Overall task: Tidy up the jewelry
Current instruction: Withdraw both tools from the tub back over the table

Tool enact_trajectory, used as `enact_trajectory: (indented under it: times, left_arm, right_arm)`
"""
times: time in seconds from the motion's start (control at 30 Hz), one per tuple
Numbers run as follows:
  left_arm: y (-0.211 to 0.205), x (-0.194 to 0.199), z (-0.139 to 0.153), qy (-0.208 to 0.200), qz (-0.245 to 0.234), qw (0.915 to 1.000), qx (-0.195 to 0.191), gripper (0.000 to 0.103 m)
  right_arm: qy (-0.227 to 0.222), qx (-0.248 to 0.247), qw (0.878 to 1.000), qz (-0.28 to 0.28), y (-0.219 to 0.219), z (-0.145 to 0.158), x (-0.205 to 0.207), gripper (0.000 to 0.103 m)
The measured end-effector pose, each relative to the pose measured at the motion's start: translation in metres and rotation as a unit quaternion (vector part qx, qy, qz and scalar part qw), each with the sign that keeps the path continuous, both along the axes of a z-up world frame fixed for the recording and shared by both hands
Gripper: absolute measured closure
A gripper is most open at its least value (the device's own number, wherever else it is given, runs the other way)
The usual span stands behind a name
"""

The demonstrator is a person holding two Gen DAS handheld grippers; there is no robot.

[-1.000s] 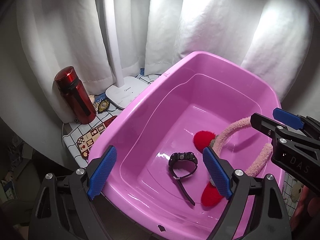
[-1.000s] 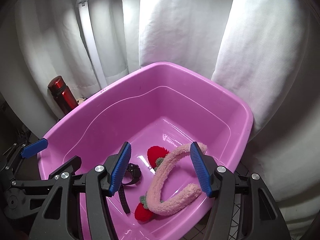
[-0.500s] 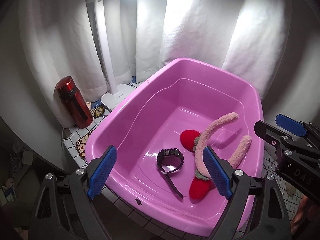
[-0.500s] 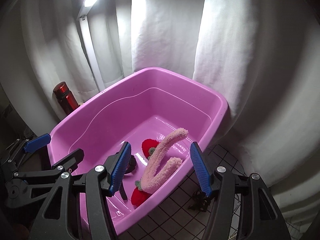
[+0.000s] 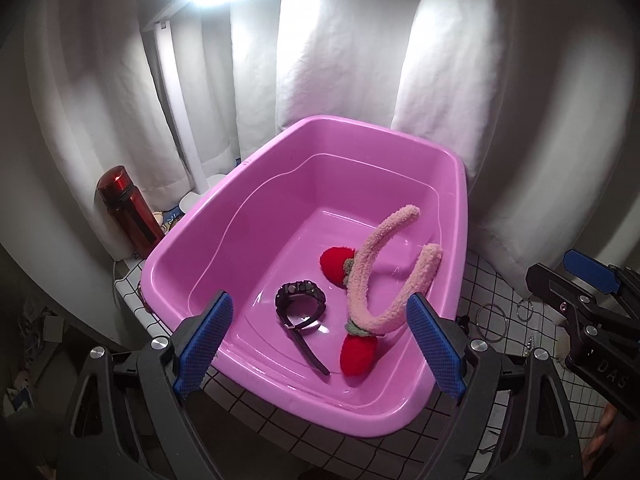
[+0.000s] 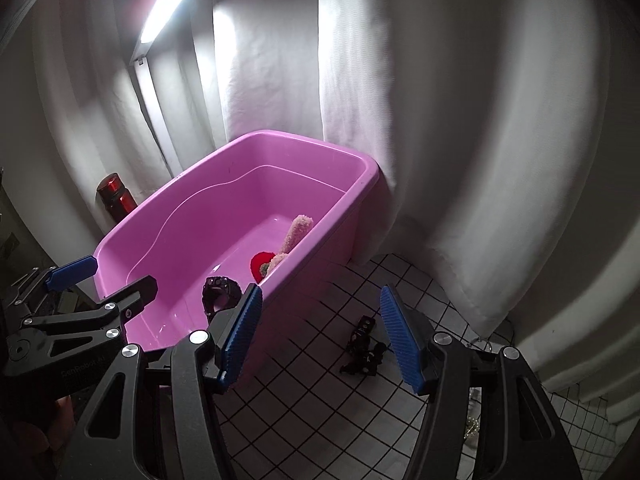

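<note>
A pink plastic tub [image 5: 248, 208] stands on a tiled table. In it lie a fuzzy pink headband [image 5: 372, 276] with red strawberry pompoms [image 5: 358, 354] and a black watch [image 5: 300, 300]. My left gripper [image 5: 320, 344] is open and empty, above the tub's near rim. My right gripper [image 6: 320, 336] is open and empty, above the tiles to the right of the tub [image 6: 320, 160]. A small black jewelry piece [image 6: 362, 348] lies on the tiles between its fingers. Thin metal rings [image 5: 492, 322] lie on the tiles right of the tub. The watch [image 6: 218, 292] and headband [image 6: 294, 234] also show in the right wrist view.
A red bottle [image 5: 128, 208] stands left of the tub beside a white lamp stand [image 5: 176, 92]. White curtains [image 5: 340, 60] hang close behind. The right gripper's body [image 5: 580, 304] sits at the right edge of the left wrist view.
Both grippers have pulled back and up from the tub. The right gripper swung right over the tiles, leaving the headband in the tub.
</note>
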State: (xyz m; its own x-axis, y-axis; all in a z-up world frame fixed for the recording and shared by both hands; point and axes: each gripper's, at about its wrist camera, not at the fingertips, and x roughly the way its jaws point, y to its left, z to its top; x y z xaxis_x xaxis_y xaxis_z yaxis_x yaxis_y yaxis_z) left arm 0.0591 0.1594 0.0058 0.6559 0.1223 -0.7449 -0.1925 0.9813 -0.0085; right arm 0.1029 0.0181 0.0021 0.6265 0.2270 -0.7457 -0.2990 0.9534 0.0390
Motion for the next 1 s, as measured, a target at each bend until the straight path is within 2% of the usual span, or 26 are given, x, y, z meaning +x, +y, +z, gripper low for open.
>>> enact_trajectory:
  times: [0.4,0.67,1.0]
  left_arm:
    - [-0.066,-0.017,-0.006,0.002,-0.062,0.9981,0.001,0.015]
    - [-0.114,-0.03,-0.031,0.02,-0.105,0.9941,-0.016,0.014]
    - [-0.147,-0.03,-0.073,0.059,-0.113,0.9914,-0.029,0.014]
  right_arm:
    - [0.002,0.003,0.997,-0.078,-0.085,-0.004,-0.062,0.044]
    - [0.023,0.001,0.988,-0.155,-0.162,-0.021,-0.096,0.044]
    - [0.059,0.009,0.973,-0.221,-0.236,-0.061,-0.123,0.044]
